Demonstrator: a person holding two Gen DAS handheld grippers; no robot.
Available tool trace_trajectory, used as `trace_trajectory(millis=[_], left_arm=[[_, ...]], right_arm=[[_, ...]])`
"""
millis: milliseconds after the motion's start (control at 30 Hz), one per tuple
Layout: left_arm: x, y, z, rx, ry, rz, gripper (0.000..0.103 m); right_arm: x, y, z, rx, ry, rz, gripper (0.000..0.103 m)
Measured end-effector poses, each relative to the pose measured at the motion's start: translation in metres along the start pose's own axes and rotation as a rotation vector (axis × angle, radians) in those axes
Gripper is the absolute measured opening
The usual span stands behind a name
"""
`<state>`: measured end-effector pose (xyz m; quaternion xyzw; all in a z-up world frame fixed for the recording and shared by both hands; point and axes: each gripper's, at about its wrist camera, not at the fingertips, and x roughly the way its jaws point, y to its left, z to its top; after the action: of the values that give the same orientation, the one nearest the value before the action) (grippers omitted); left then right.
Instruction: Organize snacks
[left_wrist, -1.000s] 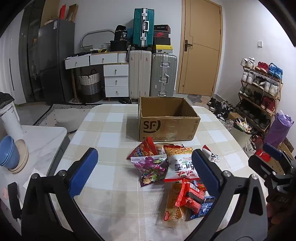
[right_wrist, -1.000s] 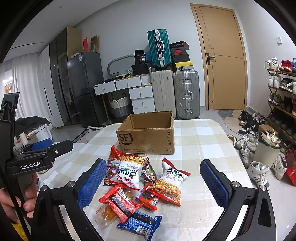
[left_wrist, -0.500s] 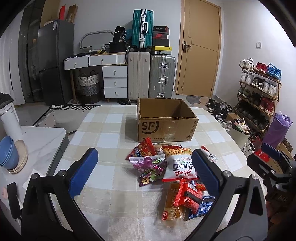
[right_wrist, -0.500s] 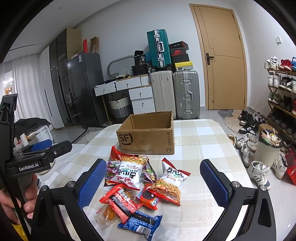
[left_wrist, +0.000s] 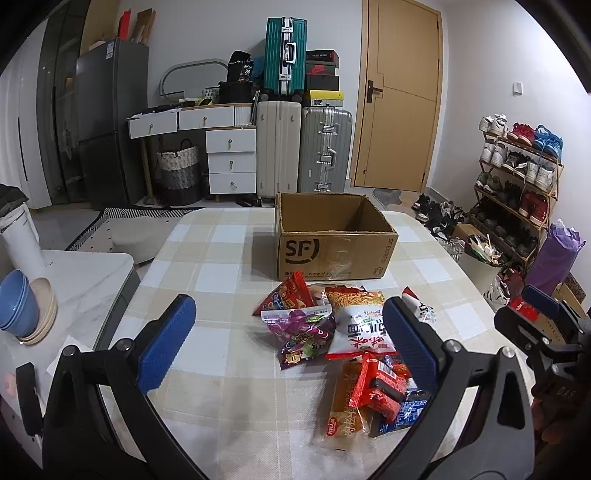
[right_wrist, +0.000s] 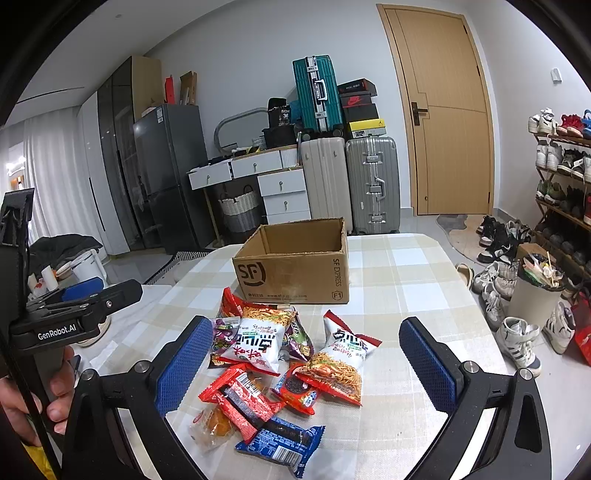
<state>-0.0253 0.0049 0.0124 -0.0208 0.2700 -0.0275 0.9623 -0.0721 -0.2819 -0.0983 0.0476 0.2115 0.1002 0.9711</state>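
Observation:
An open cardboard SF box (left_wrist: 334, 236) (right_wrist: 295, 264) stands on the checked table. In front of it lies a pile of snack packets: a purple packet (left_wrist: 301, 332), white noodle bags (left_wrist: 360, 328) (right_wrist: 258, 341) (right_wrist: 341, 365), a red wrapper (left_wrist: 376, 387) (right_wrist: 240, 400), a blue wrapper (right_wrist: 282, 441) and an orange bun pack (left_wrist: 341, 410). My left gripper (left_wrist: 290, 341) is open and empty, above the near side of the pile. My right gripper (right_wrist: 306, 363) is open and empty, above the pile.
A side counter on the left holds stacked bowls (left_wrist: 22, 308). Suitcases (left_wrist: 303, 147), a white drawer unit (left_wrist: 229, 160) and a door (left_wrist: 399, 96) stand behind the table. A shoe rack (left_wrist: 517, 177) and a bin (right_wrist: 535, 284) are on the right.
The left wrist view has pulled back slightly, so the box and pile sit a little higher. The right gripper has barely moved. Both grippers stay open.

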Motion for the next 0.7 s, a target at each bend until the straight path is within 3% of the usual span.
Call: trace_trajectory(millis=[700], left_arm=[[0.001,0.003,-0.007,0.001,0.009,0.009,0.101]], right_arm=[[0.002,-0.011,-0.004,0.032,0.014,0.013,0.103]])
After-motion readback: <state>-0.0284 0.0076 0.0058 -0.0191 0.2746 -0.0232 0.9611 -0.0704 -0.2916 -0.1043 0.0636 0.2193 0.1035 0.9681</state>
